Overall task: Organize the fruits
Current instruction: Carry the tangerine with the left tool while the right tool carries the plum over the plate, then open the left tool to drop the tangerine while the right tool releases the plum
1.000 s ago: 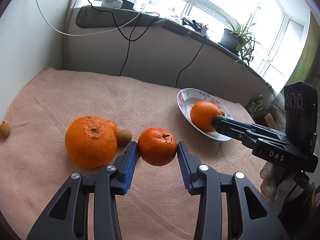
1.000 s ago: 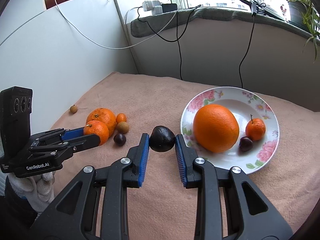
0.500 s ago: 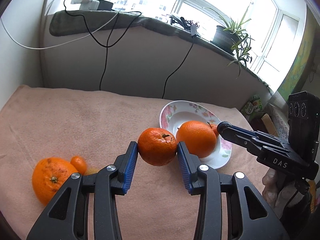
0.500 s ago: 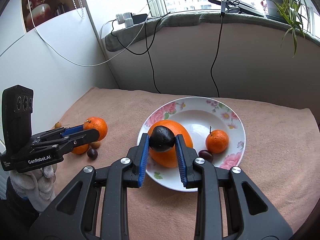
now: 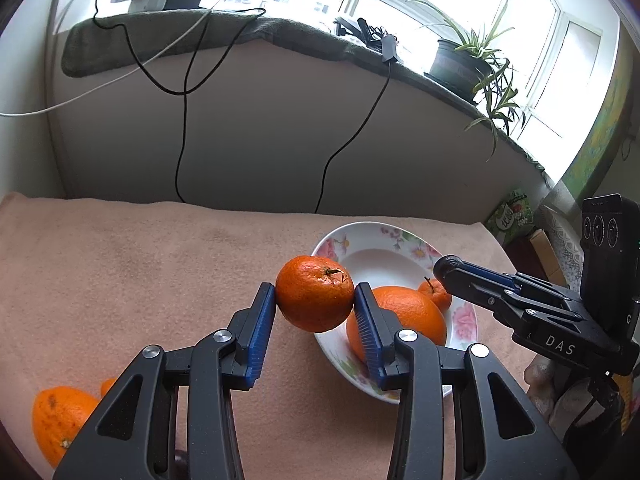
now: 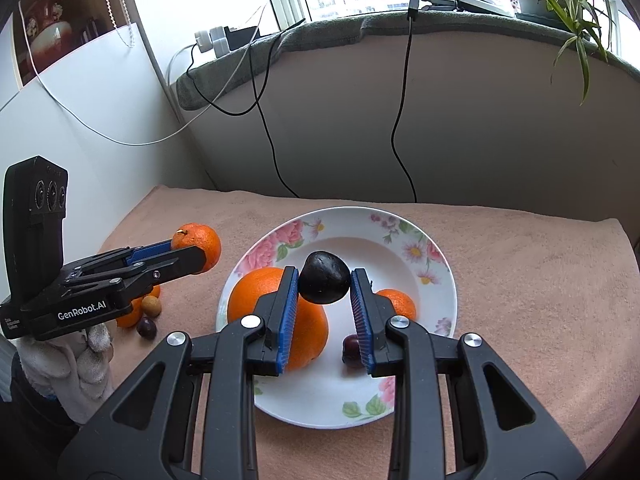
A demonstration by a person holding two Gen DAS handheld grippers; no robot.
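Mandarin (image 5: 315, 298), glossy orange, pinched in left claw (image 5: 315, 310); right claw (image 6: 325, 285) pinches dark avocado (image 6: 325, 282).

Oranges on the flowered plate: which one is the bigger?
The big orange on the plate's left half, partly behind the right gripper's finger. The small orange with a stem lies to its right.

A tangerine (image 5: 315, 298) hangs clamped beside the flowered plate (image 6: 440, 280), a dark avocado (image 6: 324, 283) above it. On it lie a big orange (image 6: 256, 296), a small tangerine (image 6: 400, 304) and a dark plum (image 6: 350, 346).
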